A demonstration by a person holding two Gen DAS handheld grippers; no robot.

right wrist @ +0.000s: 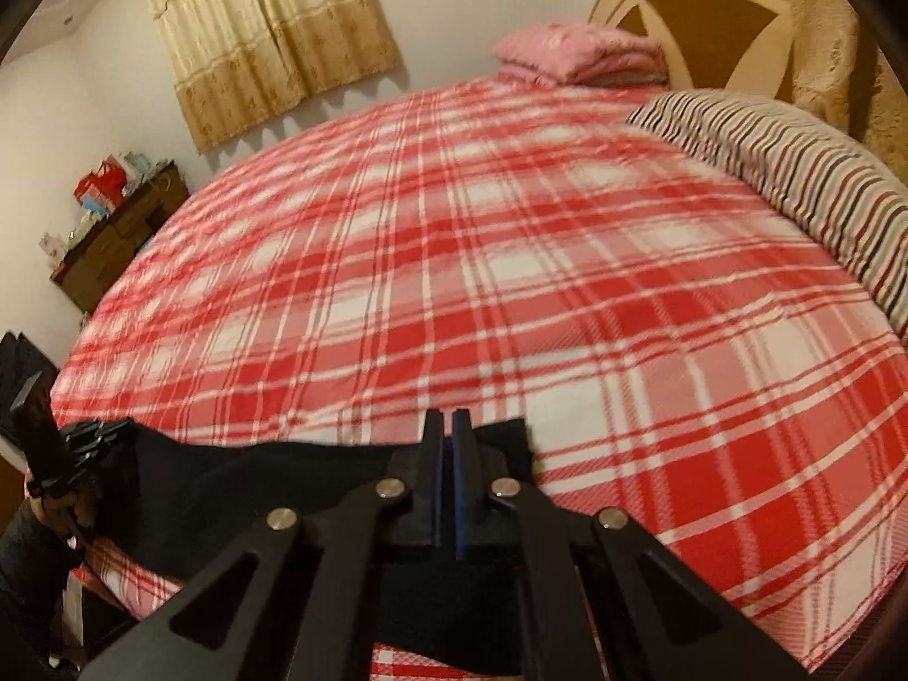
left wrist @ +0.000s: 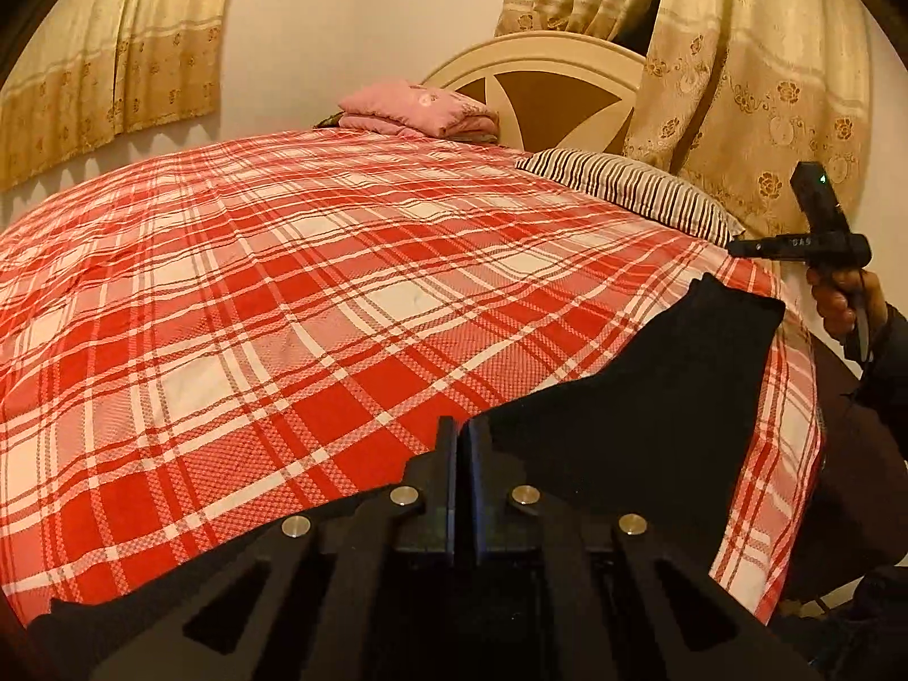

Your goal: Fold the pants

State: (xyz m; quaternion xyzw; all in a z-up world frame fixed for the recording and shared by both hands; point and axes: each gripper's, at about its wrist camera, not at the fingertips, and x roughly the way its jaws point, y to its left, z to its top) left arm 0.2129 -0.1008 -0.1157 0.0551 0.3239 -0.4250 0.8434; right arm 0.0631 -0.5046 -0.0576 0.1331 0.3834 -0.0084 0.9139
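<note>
Pants [left wrist: 652, 397] are laid along the near edge of the bed [left wrist: 284, 284]. A pillow [left wrist: 635, 187] lies at the far right, a folded quilt [left wrist: 420, 108] against the headboard [left wrist: 545, 74] behind. A cabinet [right wrist: 119, 238] stands left of the bed, curtains [right wrist: 272, 34] behind.

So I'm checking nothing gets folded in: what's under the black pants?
Only the red plaid bedspread shows around and below the black pants, which lie on its near edge. Whatever sits directly beneath the dark cloth is covered, so I cannot tell.
</note>
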